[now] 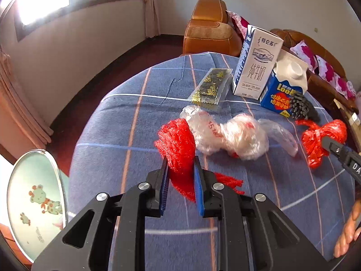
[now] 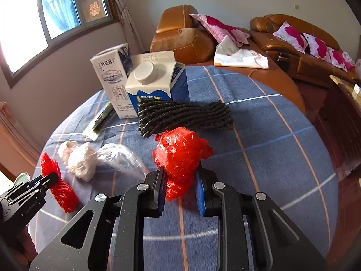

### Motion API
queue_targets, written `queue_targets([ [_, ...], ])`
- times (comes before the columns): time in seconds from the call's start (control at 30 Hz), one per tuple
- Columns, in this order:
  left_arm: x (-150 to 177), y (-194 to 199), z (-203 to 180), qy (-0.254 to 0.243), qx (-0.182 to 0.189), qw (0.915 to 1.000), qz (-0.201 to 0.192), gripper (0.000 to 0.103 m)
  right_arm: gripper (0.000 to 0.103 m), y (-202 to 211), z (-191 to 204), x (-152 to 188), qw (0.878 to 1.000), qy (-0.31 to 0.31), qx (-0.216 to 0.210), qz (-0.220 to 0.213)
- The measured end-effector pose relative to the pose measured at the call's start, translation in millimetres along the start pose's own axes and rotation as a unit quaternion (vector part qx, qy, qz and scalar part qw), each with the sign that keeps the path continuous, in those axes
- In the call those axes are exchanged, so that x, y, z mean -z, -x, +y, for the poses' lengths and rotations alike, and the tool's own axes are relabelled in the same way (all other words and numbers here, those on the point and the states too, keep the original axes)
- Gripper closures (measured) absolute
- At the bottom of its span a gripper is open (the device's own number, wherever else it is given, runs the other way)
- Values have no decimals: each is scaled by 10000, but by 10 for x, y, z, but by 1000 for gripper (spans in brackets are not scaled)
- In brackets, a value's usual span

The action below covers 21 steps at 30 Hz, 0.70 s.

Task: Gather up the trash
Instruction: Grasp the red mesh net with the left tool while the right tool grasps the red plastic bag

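Red foam net (image 1: 178, 144) clamped by left hand-held gripper (image 1: 180, 167) | red plastic bag (image 2: 180, 155) pinched by right hand-held gripper (image 2: 180, 176) | both on desk (image 2: 282, 158)

Field notes: my left gripper (image 1: 180, 178) was matte black, with angular arms cut by triangular slots, round silver screw heads at the pivots and ribbed blue pads (image 1: 198, 187). My right gripper (image 2: 180, 180) matched it, its black casing (image 1: 352, 162) carrying white letters.
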<state>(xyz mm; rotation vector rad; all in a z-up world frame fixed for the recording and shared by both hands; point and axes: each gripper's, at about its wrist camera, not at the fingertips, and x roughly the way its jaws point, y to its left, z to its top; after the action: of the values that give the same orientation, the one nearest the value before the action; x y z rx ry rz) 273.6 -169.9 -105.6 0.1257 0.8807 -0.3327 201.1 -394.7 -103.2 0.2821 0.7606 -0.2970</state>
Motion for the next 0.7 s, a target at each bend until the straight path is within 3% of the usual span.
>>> queue_targets([
  [0.23,267,443,106,-134,-211,9995,-170,83,80,493,79,256,9995,210,13,-255],
  [0.7,669,1010,301,-87,-318,9985,-444,83,80,996,396,726,9966,718,-47,-397],
])
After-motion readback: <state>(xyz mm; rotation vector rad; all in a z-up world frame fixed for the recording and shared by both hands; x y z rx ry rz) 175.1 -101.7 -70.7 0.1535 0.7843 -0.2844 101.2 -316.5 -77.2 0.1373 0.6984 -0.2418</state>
